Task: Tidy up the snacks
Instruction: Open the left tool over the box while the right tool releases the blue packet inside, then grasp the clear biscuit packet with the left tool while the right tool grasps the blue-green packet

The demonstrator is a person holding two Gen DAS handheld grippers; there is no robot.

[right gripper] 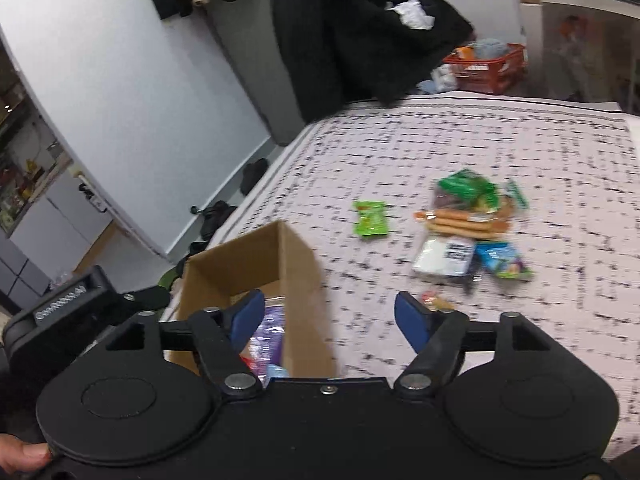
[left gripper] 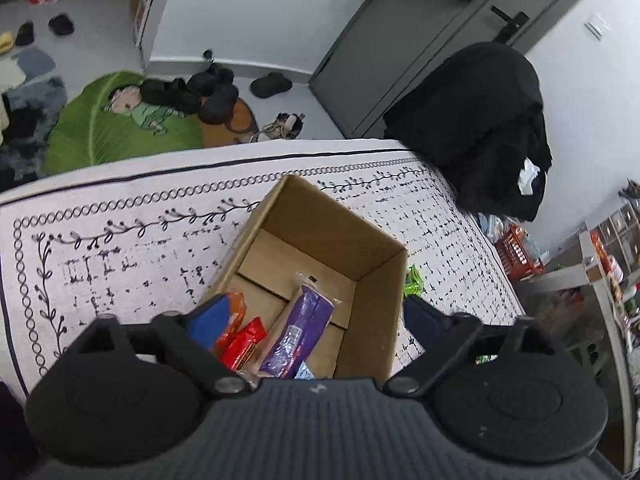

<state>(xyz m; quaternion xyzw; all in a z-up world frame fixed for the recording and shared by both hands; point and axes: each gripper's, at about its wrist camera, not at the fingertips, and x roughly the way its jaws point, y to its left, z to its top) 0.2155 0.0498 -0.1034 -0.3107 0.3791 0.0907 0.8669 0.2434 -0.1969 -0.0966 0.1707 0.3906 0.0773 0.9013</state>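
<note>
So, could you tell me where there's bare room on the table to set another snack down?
The patterned cloth is bare left of the cardboard box, out to its vine border, and also beyond the box toward the black coat. Right of the box it is crowded: a green packet and a snack pile.

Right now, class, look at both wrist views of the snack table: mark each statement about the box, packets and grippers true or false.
1. The brown cardboard box holds a purple packet. True.
2. The left gripper grips a red packet. False: it is open, and the packet lies in the box.
3. A small green packet lies on the patterned tablecloth outside the box. True.
4. The right gripper is shut. False: open, empty.
</note>
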